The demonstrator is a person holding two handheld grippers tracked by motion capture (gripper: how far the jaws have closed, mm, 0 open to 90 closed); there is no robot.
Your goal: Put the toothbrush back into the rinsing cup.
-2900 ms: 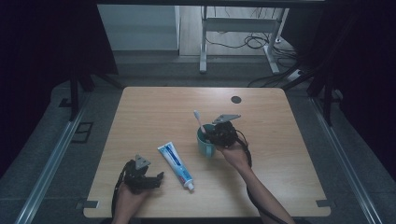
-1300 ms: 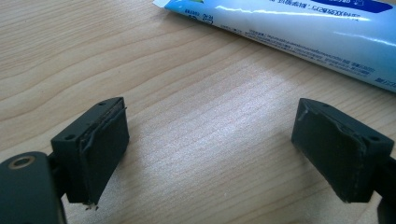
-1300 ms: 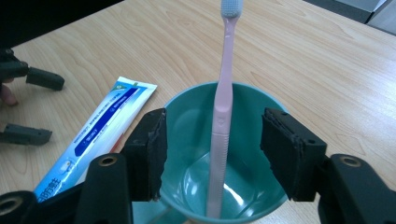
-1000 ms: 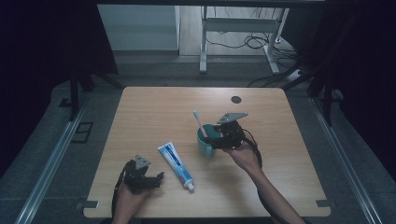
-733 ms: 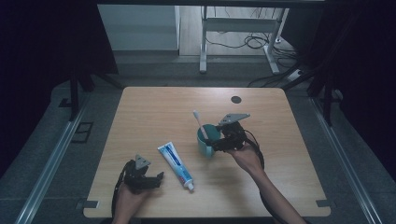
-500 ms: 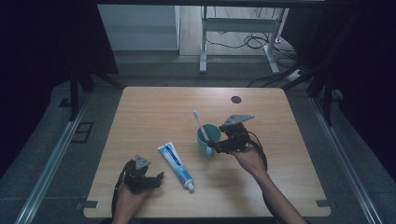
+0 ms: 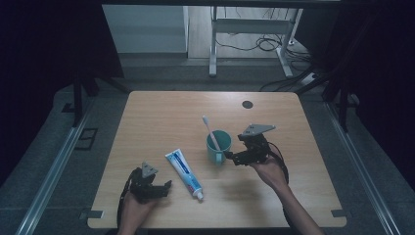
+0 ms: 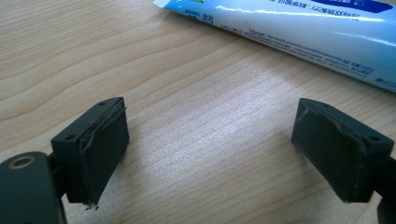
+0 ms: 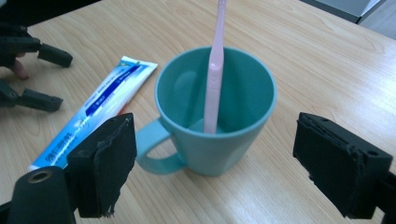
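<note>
A teal mug [image 7: 219, 145] stands upright near the middle of the wooden surface [image 7: 161, 117], its handle turned toward the person, and a pink toothbrush [image 7: 210, 131] leans inside it with the head sticking up past the rim. The right hand-held gripper [image 7: 229, 155] sits just beside the mug on its right. Its jaws have just been opening and now stand wide apart; in the right gripper view the mug [image 9: 215, 112] is beyond the pads, not between them, and nothing is clamped.

A blue-and-white toothpaste tube [image 7: 184, 174] lies flat to the left of the mug, cap end toward the person, close to the handle but apart from it. It lies between the two grippers.

The left hand-held gripper [image 7: 166, 187] rests low near the front left edge of the surface, jaws spread with only bare wood between them. In the left gripper view the toothpaste tube [image 8: 299, 28] lies just ahead of the pads, untouched.

A dark round grommet [image 7: 247, 104] sits near the far right edge of the surface, well away from everything.
</note>
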